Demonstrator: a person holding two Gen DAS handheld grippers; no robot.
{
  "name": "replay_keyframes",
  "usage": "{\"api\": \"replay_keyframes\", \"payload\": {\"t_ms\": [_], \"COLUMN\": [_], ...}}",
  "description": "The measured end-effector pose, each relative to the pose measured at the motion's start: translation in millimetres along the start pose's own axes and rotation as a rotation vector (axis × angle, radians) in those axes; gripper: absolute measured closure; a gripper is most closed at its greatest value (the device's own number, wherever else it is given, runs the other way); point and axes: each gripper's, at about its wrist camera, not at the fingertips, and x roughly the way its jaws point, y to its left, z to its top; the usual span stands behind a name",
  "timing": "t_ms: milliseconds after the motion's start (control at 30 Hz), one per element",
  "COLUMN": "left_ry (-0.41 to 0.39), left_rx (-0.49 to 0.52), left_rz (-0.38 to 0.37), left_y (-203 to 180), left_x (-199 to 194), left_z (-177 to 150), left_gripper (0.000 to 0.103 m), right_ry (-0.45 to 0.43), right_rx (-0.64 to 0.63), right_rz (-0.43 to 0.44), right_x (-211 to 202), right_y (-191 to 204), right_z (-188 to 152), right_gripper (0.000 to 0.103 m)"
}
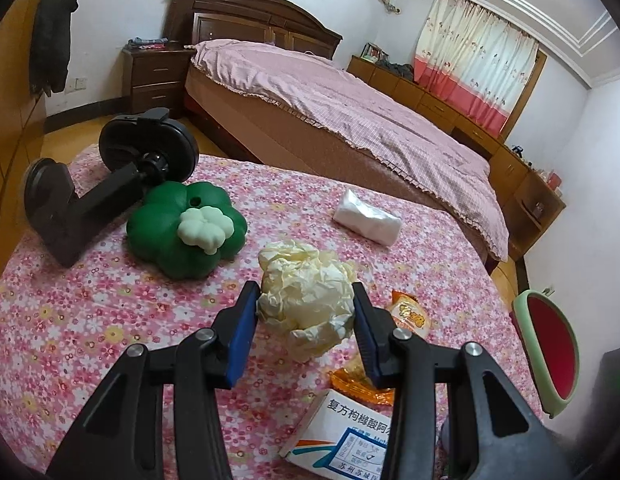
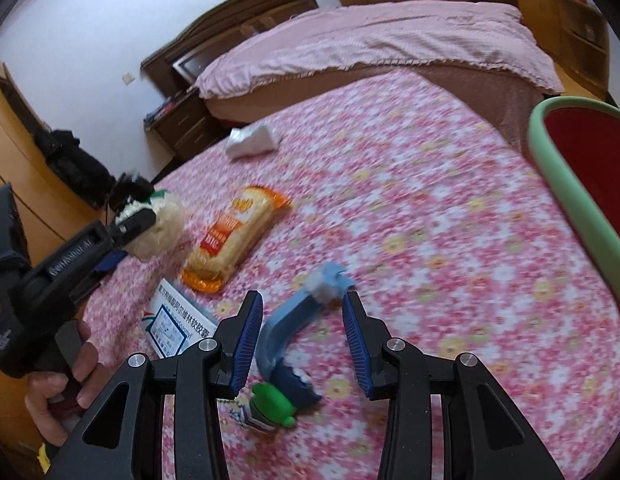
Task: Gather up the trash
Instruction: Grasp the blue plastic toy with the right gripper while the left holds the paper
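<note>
Left gripper (image 1: 305, 304) jaws clamp the crumpled paper ball (image 1: 306, 300); right gripper (image 2: 303, 312) jaws apart.

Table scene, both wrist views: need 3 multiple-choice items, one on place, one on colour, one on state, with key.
1. Where is the orange snack packet relative to the white medicine box?
A. Under it
B. Beside it on the flowered cloth
C. Inside the bin

2. What colour is the inside of the bin at the table edge?
A. Red
B. Yellow
C. Black

3. What is the state of the left hand-held gripper?
A. Wide open over bare cloth
B. Closed on the crumpled paper ball
C. Holding the green flower-shaped toy

Key: 1 B, the packet lies on the cloth next to the box. 2 A, the green-rimmed bin shows a red inside. 3 B, both pads press the paper ball's sides.
</note>
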Motion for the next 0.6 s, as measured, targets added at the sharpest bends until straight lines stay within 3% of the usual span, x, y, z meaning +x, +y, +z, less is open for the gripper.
{"api": "replay_keyframes", "payload": {"t_ms": [300, 467, 600], "left_ry": [0.002, -0.003, -0.001], "left_rx": [-0.014, -0.010, -0.009], "left_rz": [-0.008, -0.013, -0.018], "left_y": [2, 0, 0], "left_x": [-1, -2, -3], "left_z": [-1, -1, -2], "left_gripper": [0.057, 0.057, 0.057], "right_ry": [-0.018, -0.026, -0.023], "right_rx": [-0.046, -0.055, -0.022], "right_rz": [-0.045, -0.078, -0.039], "right_x": [14, 18, 17], "right_y": [13, 11, 4], "right_z": [4, 7, 10], "right_gripper": [0.061, 0.083, 0.086]}}
